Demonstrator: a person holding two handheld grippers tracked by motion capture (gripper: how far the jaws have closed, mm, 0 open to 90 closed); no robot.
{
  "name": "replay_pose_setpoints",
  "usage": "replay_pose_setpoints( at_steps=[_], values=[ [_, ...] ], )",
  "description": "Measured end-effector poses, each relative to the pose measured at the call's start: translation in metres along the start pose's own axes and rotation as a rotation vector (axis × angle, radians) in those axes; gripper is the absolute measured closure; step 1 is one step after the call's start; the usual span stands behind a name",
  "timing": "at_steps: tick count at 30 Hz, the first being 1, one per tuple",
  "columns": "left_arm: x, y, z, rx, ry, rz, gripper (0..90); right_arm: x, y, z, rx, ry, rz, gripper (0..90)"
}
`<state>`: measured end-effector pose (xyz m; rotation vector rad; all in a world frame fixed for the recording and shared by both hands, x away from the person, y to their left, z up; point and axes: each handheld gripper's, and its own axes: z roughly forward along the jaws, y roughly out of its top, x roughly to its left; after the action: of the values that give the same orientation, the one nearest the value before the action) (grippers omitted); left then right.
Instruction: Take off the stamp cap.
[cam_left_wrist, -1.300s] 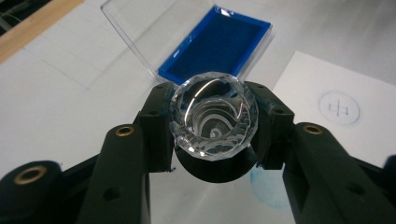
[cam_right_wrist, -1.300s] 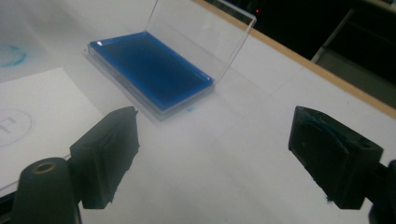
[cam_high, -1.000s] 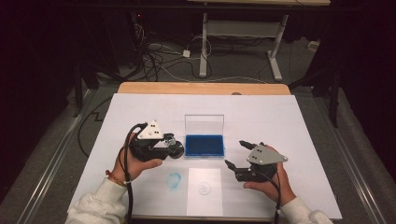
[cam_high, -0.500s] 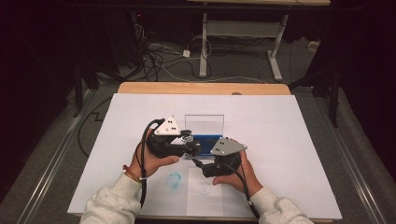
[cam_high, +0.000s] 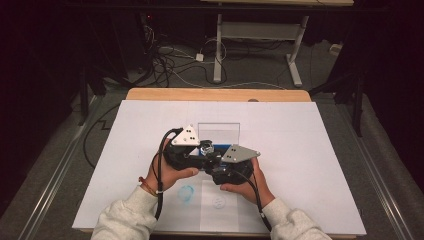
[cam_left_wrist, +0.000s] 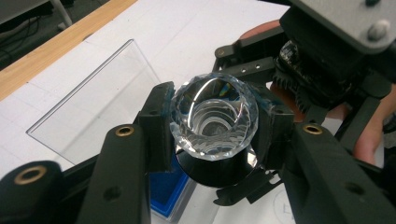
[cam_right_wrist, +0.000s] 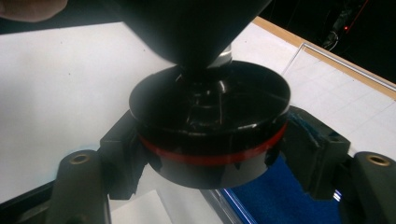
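A clear faceted glass piece sits between the jaws of my left gripper, which is shut on it. Directly under it is a black round disc with a red band, and my right gripper is shut on that disc. A dark cone-shaped part comes down onto the disc's top. In the high view the left gripper and right gripper meet tip to tip at the table's middle. Below them lies the blue-lined box, its clear lid standing upright behind.
A white sheet covers the table, with the wooden edge at the far side. Near the front lie a small white paper with a round mark and a bluish ring mark. Cables and desk legs stand beyond the table.
The right gripper has swung in from the right side to the middle. The left gripper shifted right, and the two now meet over the blue box.
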<state>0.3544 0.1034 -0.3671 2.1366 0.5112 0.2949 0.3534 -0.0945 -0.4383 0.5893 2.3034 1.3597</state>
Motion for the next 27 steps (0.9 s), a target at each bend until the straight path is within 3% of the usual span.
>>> replay_pose_setpoints(
  at_steps=[3, 8, 17, 22, 27],
  values=[
    [0.0007, -0.0004, -0.0008, -0.005, -0.002, -0.003, 54.5, 0.0008, 0.0001, -0.0011, -0.003, -0.002, -0.006, 37.7],
    [0.0012, -0.0029, -0.0019, -0.006, -0.011, -0.002, 54.5, 0.0029, 0.0004, -0.0033, -0.009, -0.014, -0.036, 38.0],
    [0.0017, -0.0061, -0.0014, -0.007, -0.020, -0.008, 54.5, 0.0041, -0.0011, -0.0040, -0.004, -0.013, -0.037, 37.8],
    [0.0013, -0.0072, -0.0009, -0.008, -0.022, -0.021, 54.6, 0.0040, -0.0006, -0.0068, 0.014, -0.024, -0.056, 37.7],
    [-0.0015, -0.0069, -0.0002, -0.003, -0.022, -0.007, 54.5, 0.0039, 0.0004, -0.0085, 0.034, -0.015, -0.084, 38.4]
  ],
)
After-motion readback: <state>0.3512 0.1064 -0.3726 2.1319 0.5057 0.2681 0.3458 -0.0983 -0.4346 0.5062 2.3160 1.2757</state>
